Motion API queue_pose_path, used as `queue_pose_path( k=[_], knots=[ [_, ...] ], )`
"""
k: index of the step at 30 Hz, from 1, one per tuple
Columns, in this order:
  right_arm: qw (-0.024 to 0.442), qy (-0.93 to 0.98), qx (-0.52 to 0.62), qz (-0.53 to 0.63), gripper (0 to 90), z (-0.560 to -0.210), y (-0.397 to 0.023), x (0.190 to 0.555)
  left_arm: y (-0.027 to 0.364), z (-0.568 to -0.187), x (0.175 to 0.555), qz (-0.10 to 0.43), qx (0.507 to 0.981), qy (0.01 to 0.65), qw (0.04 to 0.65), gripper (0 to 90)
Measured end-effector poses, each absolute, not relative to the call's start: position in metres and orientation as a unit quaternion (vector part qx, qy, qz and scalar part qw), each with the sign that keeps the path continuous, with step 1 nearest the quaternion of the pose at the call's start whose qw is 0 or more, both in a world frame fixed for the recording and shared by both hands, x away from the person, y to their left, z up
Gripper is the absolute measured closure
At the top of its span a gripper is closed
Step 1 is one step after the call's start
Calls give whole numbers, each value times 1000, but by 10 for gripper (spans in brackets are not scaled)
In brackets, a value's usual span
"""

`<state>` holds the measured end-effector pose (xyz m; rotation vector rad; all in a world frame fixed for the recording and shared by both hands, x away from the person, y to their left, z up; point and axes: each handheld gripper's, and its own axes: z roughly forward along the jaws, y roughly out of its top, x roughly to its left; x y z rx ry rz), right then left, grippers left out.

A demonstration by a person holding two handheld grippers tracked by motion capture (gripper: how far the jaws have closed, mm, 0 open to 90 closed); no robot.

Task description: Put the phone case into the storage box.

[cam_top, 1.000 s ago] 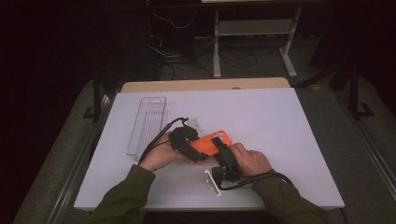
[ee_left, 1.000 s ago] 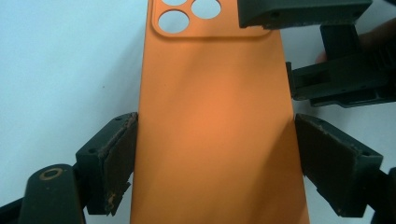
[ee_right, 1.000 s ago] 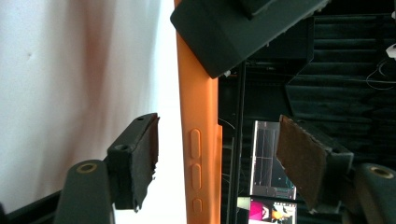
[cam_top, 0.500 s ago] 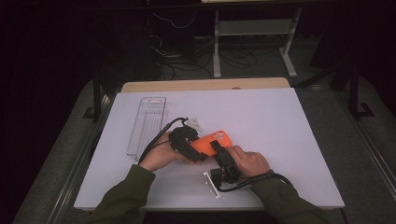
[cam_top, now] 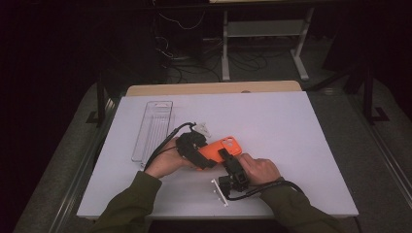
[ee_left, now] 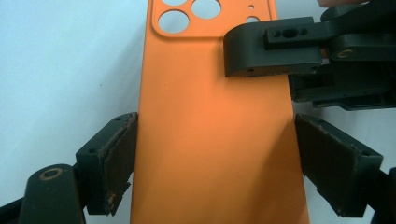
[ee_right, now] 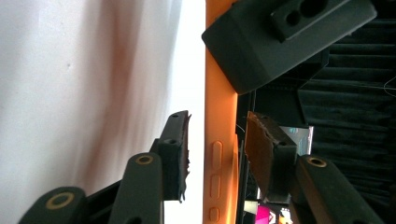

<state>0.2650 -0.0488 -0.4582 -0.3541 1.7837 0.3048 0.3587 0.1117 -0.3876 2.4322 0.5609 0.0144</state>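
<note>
Left gripper (cam_top: pixel 206 160) clamps the orange case (cam_top: pixel 221 147) across its width near the table's (cam_top: pixel 301 126) front edge, while right gripper (cam_top: pixel 227 158), jaws just closing, straddles its side edge, not yet pressing.

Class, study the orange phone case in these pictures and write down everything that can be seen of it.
The orange phone case is a smooth, matte shell, plastic or silicone by its look, with round camera holes at one end and moulded side buttons on one long edge. It sits just above the white table, near the front. The left gripper clamps it across its width, jaws on both long edges. The right gripper straddles the buttoned edge; its jaws have just been closing, not yet touching.
</note>
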Motion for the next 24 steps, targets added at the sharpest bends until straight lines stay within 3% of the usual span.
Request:
queue_pose_path(
  k=[24],
  knots=[
    [596, 777, -153, 132, 728, -457, -46, 262, 112, -388, 359, 3, 924, 213, 318, 162]
  ],
)
